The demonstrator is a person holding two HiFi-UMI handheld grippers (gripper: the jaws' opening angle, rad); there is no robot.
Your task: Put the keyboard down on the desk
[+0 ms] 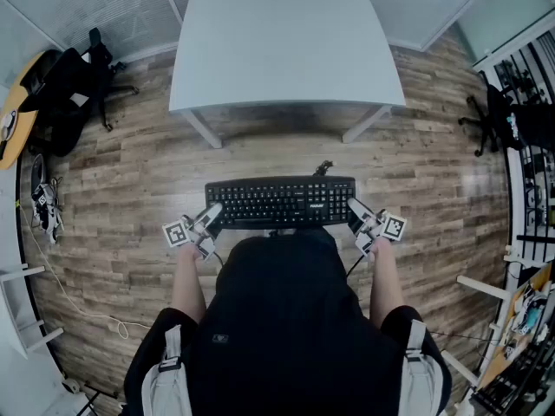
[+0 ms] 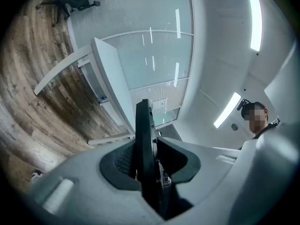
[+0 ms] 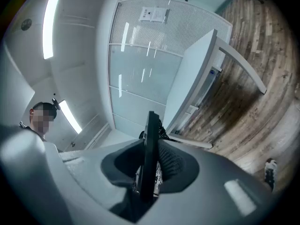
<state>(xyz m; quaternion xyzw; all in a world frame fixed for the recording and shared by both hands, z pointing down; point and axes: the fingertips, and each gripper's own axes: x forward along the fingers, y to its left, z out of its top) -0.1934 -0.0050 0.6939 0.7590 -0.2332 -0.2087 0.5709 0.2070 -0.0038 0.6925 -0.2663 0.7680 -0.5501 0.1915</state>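
Note:
A black keyboard (image 1: 279, 202) hangs level in the air in front of the person, short of the white desk (image 1: 286, 42). My left gripper (image 1: 211, 215) is shut on the keyboard's left end and my right gripper (image 1: 355, 211) is shut on its right end. In the left gripper view the keyboard (image 2: 144, 149) shows edge-on, clamped between the grey jaws. The right gripper view shows the keyboard (image 3: 151, 153) edge-on in the same way, with the desk (image 3: 192, 83) beyond it. A cable (image 1: 323, 168) trails from the keyboard's far edge.
The desk stands on a wood floor (image 1: 130, 206) with white legs (image 1: 201, 130) at its near corners. A black bag and chair (image 1: 69, 85) sit at the far left, another chair (image 1: 494, 115) at the right. White racks (image 1: 529, 232) line the right side. A white cable (image 1: 78, 302) lies on the floor.

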